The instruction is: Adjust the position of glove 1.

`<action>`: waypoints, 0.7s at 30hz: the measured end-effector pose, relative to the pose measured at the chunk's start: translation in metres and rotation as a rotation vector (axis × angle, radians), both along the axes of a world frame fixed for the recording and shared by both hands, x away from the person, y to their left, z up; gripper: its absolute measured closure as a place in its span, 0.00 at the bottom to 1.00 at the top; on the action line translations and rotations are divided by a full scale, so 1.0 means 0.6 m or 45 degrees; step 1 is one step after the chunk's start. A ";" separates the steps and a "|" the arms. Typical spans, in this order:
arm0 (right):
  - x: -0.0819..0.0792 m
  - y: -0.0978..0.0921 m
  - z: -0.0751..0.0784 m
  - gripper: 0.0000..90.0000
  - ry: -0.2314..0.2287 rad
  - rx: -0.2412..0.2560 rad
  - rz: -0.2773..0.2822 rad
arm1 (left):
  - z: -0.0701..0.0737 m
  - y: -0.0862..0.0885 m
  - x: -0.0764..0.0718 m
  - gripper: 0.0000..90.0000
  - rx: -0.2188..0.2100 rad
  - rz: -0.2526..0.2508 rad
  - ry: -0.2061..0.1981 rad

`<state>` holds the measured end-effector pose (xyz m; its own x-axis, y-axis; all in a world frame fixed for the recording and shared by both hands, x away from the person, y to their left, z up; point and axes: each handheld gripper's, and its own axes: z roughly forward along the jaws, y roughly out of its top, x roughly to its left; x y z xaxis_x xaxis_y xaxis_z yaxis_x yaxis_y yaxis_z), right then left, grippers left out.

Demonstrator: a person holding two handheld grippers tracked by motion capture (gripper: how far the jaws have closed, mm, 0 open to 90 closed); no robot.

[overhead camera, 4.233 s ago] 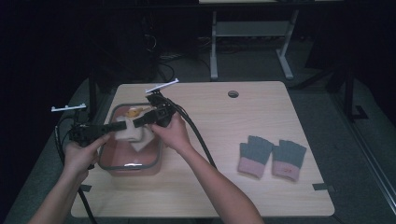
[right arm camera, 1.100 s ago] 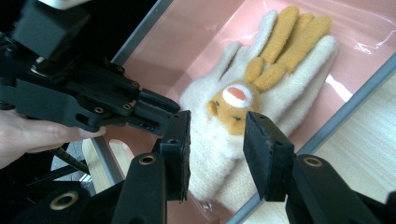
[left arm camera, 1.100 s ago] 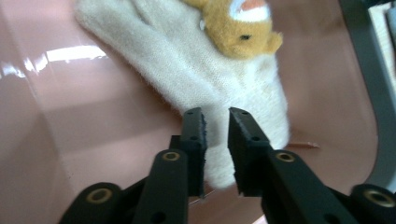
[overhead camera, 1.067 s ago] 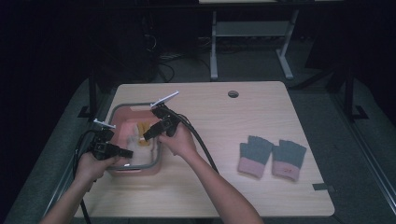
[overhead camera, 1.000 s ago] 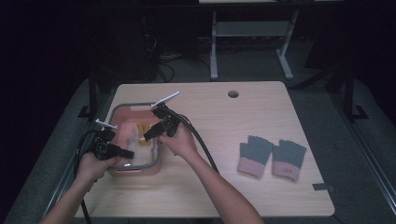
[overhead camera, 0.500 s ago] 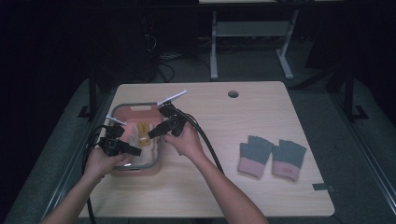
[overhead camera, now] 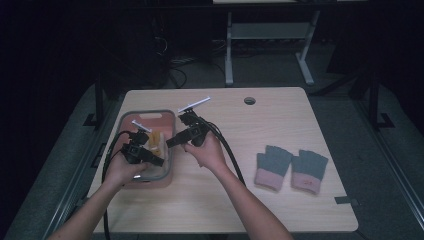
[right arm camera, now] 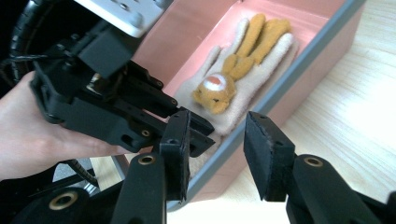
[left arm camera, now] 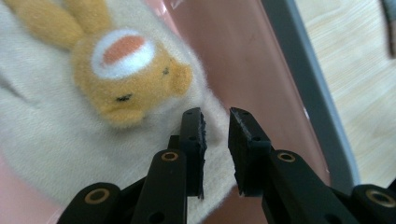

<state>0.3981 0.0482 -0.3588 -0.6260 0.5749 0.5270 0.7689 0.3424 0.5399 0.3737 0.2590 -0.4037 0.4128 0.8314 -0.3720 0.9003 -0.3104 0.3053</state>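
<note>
left gripper view: cream fleece mitten with an orange plush bunny face [left arm camera: 116, 84] lies in the pink grey-rimmed plastic tray [left arm camera: 299, 88], soft, light and limp. left gripper [left arm camera: 215, 140] hangs unclenched over its cuff edge at 6 o'clock, likely the best pinch point; right gripper [right arm camera: 217, 149] hangs released beside the tray.

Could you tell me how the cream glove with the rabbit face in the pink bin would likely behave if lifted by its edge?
The cream glove looks fleecy and flat, so it would probably drape limply. Likely light. Its fuzzy pile should grip, not slip.

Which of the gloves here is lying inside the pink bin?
The cream glove with the orange bunny face; the two grey gloves with pink cuffs lie on the bare table.
</note>
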 end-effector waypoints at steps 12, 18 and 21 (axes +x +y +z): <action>-0.007 -0.034 -0.001 0.68 -0.014 0.013 -0.028 | -0.007 0.000 0.008 0.85 0.121 -0.026 0.017; -0.010 -0.049 0.000 0.67 -0.015 0.019 -0.038 | -0.006 0.000 0.007 0.84 0.127 -0.027 0.016; -0.012 -0.058 0.001 0.66 -0.022 0.026 -0.046 | 0.000 0.003 0.005 0.80 0.101 -0.024 0.000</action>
